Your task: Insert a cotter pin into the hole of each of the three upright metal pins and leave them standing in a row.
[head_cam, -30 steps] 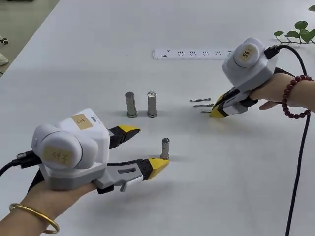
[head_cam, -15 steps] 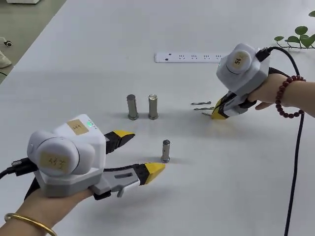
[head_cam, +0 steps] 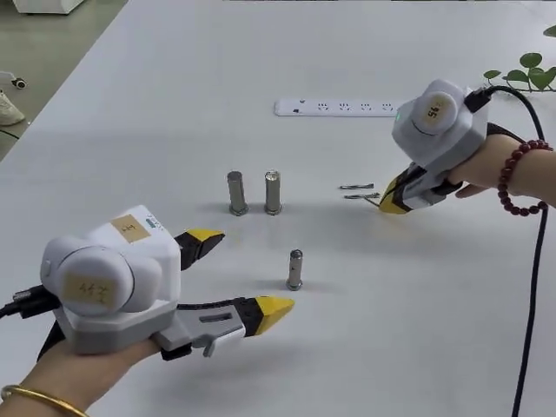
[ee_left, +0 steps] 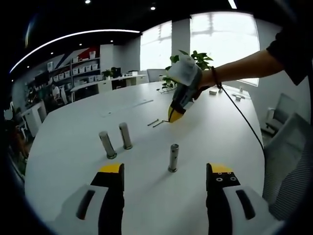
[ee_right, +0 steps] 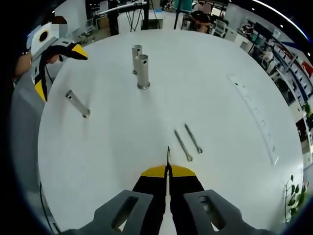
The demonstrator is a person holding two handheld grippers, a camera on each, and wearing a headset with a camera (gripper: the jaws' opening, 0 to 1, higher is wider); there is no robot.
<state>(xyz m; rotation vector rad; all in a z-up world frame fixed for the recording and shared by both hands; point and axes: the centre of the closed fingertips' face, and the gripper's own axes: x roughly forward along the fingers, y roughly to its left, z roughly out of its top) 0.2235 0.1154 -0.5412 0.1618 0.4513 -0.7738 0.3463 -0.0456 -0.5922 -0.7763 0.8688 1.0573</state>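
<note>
At the near left of the white table [head_cam: 417,347], the left tongs [head_cam: 256,271] were held released, their yellow-tipped jaws spread wide and touching nothing. Just beyond the tips, the lone short grey steel upright pin [head_cam: 295,269] was seen standing free, near of the others and out of their line; in the left gripper view it [ee_left: 173,157] stood ahead, between the lines of the two jaws. Farther back and to the left, two more grey steel upright pins [head_cam: 235,193] stood side by side.

At the far right, the right tongs [head_cam: 383,206] were clenched on a thin steel cotter pin [ee_right: 167,155], which projected straight from the closed jaws. Two loose cotter pins [ee_right: 182,145] lay just beside it on the table.

The step in hand was judged to be steadying the lone pin so that the held cotter pin could be threaded. The pin would best be gripped low on its body, lightly enough not to be tipped, with its cross hole left clear. Which way the hole faced could not be told. The cotter pin should be brought level and in line with the hole.
</note>
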